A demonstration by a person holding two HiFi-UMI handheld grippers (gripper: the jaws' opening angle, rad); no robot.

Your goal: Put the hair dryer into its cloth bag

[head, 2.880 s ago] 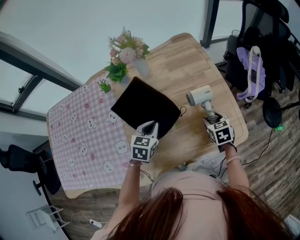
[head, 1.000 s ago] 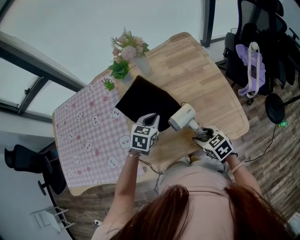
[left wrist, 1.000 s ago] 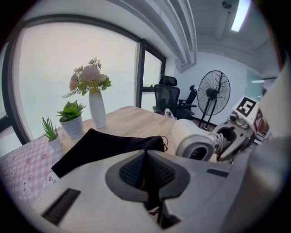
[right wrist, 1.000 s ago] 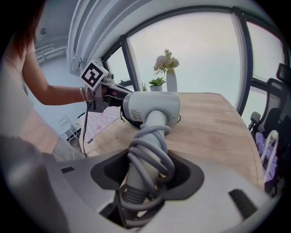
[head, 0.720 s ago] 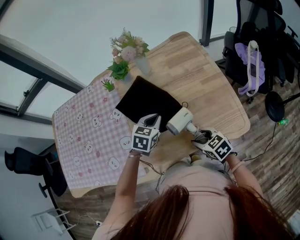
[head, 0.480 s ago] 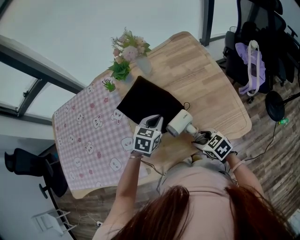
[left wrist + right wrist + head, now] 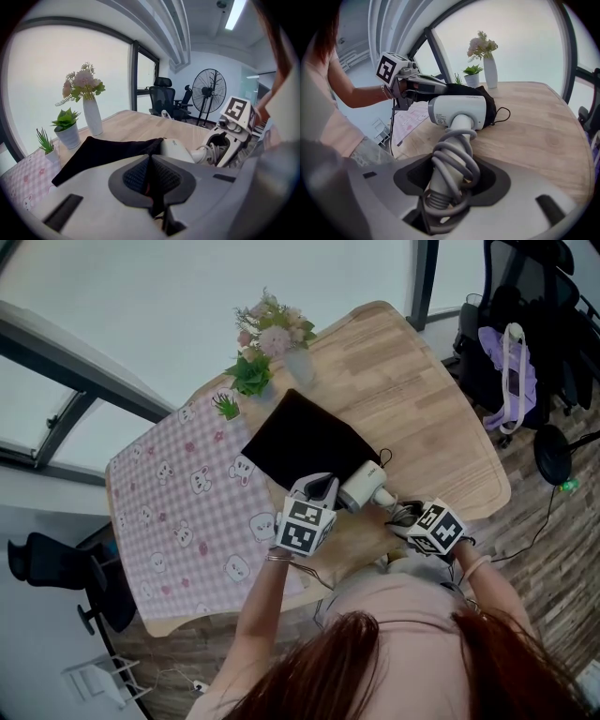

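We see the left gripper [image 7: 322,486] pinching the black cloth bag [image 7: 300,439] by its open edge; the right gripper [image 7: 403,515] clamps the hair dryer [image 7: 360,489] by its cord-wrapped handle, head at the bag's mouth.

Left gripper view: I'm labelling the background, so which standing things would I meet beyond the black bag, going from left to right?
small spiky plant → leafy potted plant → white vase of flowers → black office chair → standing fan
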